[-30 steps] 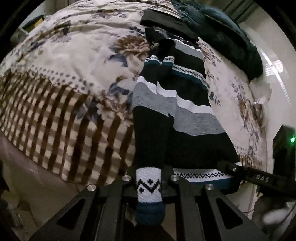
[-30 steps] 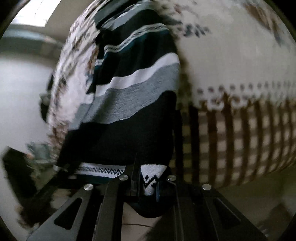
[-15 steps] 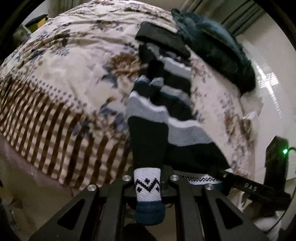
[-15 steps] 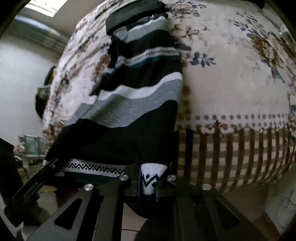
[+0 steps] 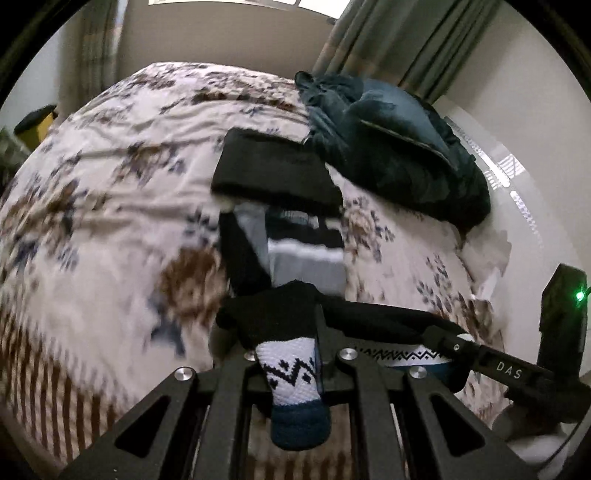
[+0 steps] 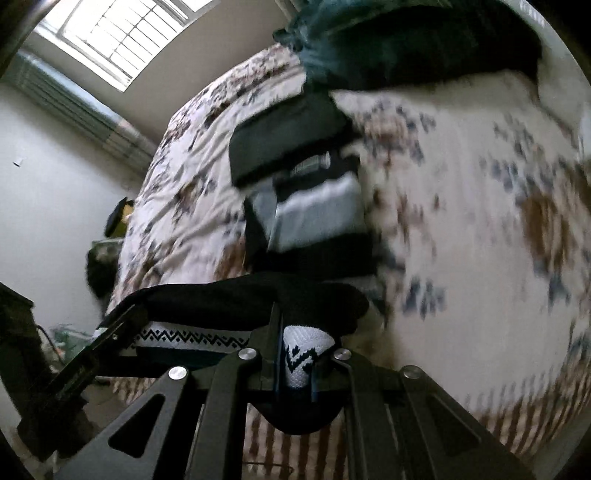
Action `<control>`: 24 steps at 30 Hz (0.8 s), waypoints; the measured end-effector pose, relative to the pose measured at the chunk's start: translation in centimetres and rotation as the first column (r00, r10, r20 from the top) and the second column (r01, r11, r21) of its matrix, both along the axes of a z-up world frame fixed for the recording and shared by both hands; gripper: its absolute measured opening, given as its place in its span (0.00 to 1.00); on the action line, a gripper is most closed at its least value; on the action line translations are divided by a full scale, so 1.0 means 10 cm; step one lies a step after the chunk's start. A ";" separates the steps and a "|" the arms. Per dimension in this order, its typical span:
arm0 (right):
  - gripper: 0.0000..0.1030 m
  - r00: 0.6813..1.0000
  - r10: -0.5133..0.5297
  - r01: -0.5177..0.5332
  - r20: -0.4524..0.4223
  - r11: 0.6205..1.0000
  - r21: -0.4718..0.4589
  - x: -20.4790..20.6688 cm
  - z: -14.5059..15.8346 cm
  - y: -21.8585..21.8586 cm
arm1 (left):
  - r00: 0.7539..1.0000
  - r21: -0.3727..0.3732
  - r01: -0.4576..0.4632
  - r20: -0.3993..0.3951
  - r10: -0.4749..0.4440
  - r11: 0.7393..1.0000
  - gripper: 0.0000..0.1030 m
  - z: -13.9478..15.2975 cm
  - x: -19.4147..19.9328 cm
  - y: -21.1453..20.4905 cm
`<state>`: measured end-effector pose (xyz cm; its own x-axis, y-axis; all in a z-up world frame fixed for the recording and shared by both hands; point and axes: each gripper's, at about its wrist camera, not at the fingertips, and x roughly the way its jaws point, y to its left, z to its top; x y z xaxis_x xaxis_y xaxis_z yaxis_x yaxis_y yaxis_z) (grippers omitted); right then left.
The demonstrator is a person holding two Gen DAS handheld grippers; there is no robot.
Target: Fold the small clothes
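A black, grey and white striped knit sweater (image 5: pixel 306 258) (image 6: pixel 317 218) lies on the floral bed, its bottom hem lifted and carried over the body. My left gripper (image 5: pixel 295 365) is shut on the hem's left corner, a white band with black zigzag and teal edge. My right gripper (image 6: pixel 301 363) is shut on the hem's right corner. The hem (image 6: pixel 192 338) stretches taut between the two. In the left wrist view the right gripper's finger (image 5: pixel 491 363) shows at the right. A folded black garment (image 5: pixel 273 173) (image 6: pixel 288 140) lies just beyond the sweater.
The floral bedspread (image 5: pixel 110 221) (image 6: pixel 480 221) has a brown-striped border at the near edge. A heap of dark teal clothes (image 5: pixel 399 147) (image 6: pixel 406 40) lies at the far corner by the curtains (image 5: pixel 406 40). A window (image 6: pixel 122 33) is on the far wall.
Both grippers have risen and swung forward over the bed with the hem, folding the sweater's lower half over its upper part. Far less of the sweater shows flat now.
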<state>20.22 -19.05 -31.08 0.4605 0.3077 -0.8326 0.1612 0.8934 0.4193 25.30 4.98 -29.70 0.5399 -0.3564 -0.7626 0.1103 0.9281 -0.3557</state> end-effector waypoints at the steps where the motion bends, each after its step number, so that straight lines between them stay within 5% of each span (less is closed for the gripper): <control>1: 0.10 1.000 -0.007 0.007 0.003 1.000 -0.013 0.17 0.00 0.00 | 1.000 0.003 0.006 0.001 -0.006 1.000 0.08 -0.02 0.18 -0.02; 9: 0.10 0.995 -0.092 0.090 -0.048 0.995 -0.046 1.61 -0.36 -0.08 | 0.997 -0.017 0.048 -0.054 -0.049 0.999 0.08 -0.41 1.48 -0.15; 15: 0.14 0.970 -0.162 0.170 -0.183 0.985 0.031 2.54 -1.08 -0.25 | 0.968 -0.114 0.047 -0.241 -0.074 0.992 0.10 -1.12 2.42 -0.19; 18: 0.17 0.953 -0.216 0.264 -0.210 0.936 0.234 2.80 -1.49 -0.53 | 0.940 -0.229 -0.029 -0.338 -0.052 0.973 0.22 -1.48 2.71 -0.05; 21: 0.32 0.950 -0.241 0.295 -0.197 0.898 0.326 2.82 -1.66 -0.71 | 0.939 -0.294 -0.093 -0.345 -0.015 0.951 0.26 -1.59 2.78 0.17; 24: 0.41 0.953 -0.244 0.295 -0.181 0.887 0.356 2.73 -1.73 -0.81 | 0.945 -0.338 -0.124 -0.326 0.007 0.933 0.53 -1.61 2.75 0.40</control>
